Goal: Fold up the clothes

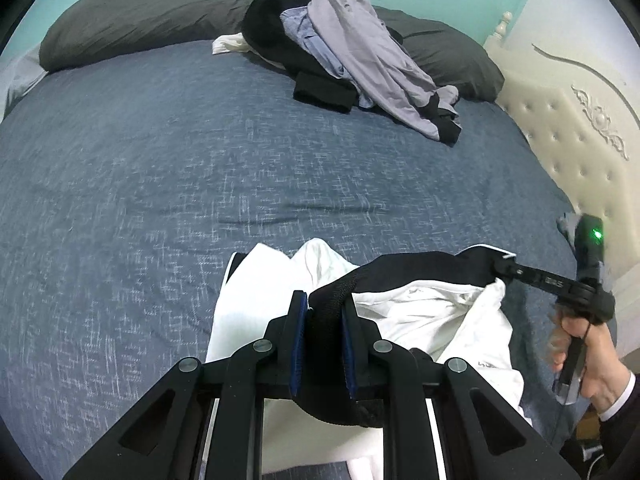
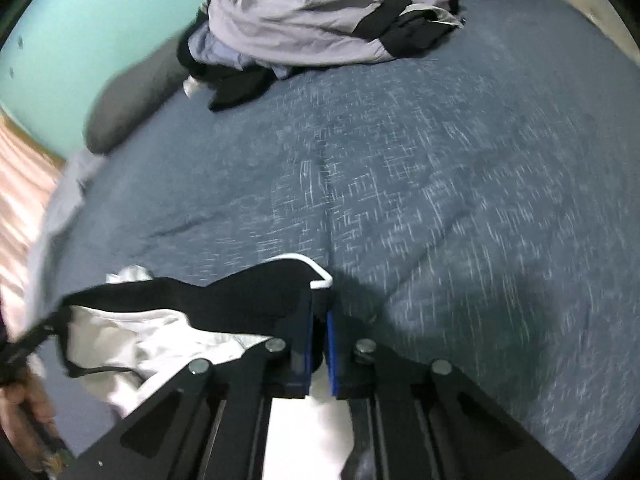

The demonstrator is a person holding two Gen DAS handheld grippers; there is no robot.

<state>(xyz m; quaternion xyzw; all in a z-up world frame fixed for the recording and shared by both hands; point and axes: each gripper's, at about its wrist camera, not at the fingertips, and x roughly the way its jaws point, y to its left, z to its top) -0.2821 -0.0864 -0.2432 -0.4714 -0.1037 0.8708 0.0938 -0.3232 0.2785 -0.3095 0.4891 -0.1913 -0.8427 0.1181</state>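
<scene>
Two tools grip one garment, a white top with a black collar band (image 1: 420,268), at the near edge of the bed (image 1: 200,168). The left tool (image 1: 325,312) has its blue pads (image 1: 301,320) closed on a thick bunch of the black band, so the jaws stand a little apart with the cloth between them. The right tool (image 2: 319,320) is closed almost fully on the other end of the same black band, at the corner with white piping (image 2: 316,276); no earlier picture is there to compare. The band hangs stretched between both tools, and the white body of the top (image 1: 256,304) lies crumpled under it on the blue bedspread. In the left wrist view a hand (image 1: 592,364) holds the right tool's handle at the right side. Farther away, the middle of the bed is bare bedspread. At the far side a pile of clothes (image 1: 344,52), lilac-grey, light blue, black and white, rests against grey pillows (image 1: 152,16). A cream tufted headboard (image 1: 568,136) stands at the right.
</scene>
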